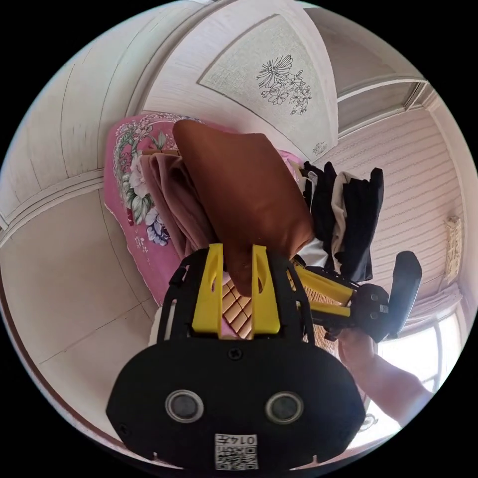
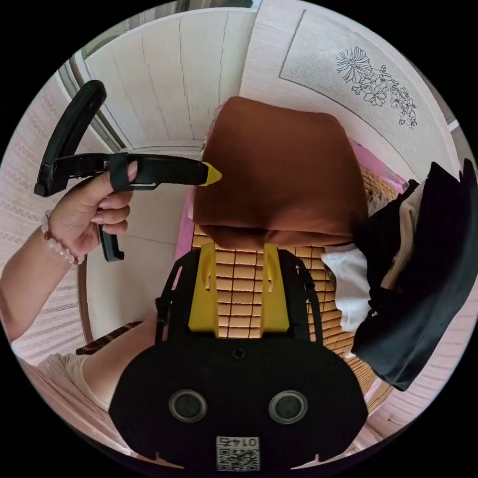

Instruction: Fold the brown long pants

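Observation:
The brown long pants (image 1: 239, 189) are a thick folded bundle on a bamboo mat (image 2: 244, 289). In the left gripper view, my left gripper (image 1: 238, 249) has a fold of the pants filling the gap between its yellow jaws, which press on it. The right gripper (image 1: 303, 286) comes in from the right, held by a hand, with its jaws spread. In the right gripper view, my right gripper (image 2: 239, 247) stands open just short of the near edge of the pants (image 2: 279, 174), with mat between its jaws. The left gripper (image 2: 211, 174) meets the bundle's left edge.
A heap of black and white clothes (image 2: 408, 279) lies right beside the pants. A mauve-brown garment (image 1: 169, 199) rests on the pink flowered sheet (image 1: 134, 189). A pale panelled board with a flower drawing (image 2: 373, 79) stands behind. A bright window (image 1: 423, 348) is nearby.

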### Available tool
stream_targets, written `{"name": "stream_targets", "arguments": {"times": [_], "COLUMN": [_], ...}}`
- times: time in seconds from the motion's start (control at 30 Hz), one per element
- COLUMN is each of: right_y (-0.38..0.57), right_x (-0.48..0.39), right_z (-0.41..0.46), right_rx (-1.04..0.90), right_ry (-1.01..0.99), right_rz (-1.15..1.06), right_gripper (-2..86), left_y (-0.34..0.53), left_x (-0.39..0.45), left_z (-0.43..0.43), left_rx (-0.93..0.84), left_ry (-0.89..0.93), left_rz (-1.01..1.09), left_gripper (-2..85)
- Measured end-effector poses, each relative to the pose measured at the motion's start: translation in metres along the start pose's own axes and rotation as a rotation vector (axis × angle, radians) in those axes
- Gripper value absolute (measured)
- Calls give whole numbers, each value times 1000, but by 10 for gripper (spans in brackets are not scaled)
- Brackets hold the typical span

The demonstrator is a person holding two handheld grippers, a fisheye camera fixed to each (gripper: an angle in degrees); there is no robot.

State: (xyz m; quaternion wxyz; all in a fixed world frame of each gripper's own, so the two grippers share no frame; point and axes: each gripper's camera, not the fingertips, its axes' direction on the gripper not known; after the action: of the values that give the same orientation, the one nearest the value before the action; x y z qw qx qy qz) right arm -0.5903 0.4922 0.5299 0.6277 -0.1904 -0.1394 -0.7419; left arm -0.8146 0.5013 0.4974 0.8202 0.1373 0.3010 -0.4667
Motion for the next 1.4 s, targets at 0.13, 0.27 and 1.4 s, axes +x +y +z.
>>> {"name": "stream_targets", "arguments": {"times": [0.13,0.27,1.4], "right_y": [1,20,527], "right_x": [20,22,41], "right_z": [-3,-41,-120], "right_rx": [16,138,227], "right_ry": [-92,-71,48], "right_rz": [19,-30,790], "right_gripper": [42,15,91], "left_y": [-2,-7,294], "left_x": [9,46,343], "left_z": [-25,-74,14], "left_rx": [58,150,-435], "left_ry": [12,81,271], "left_rz": [50,169,817], "left_gripper": [32,7,42]}}
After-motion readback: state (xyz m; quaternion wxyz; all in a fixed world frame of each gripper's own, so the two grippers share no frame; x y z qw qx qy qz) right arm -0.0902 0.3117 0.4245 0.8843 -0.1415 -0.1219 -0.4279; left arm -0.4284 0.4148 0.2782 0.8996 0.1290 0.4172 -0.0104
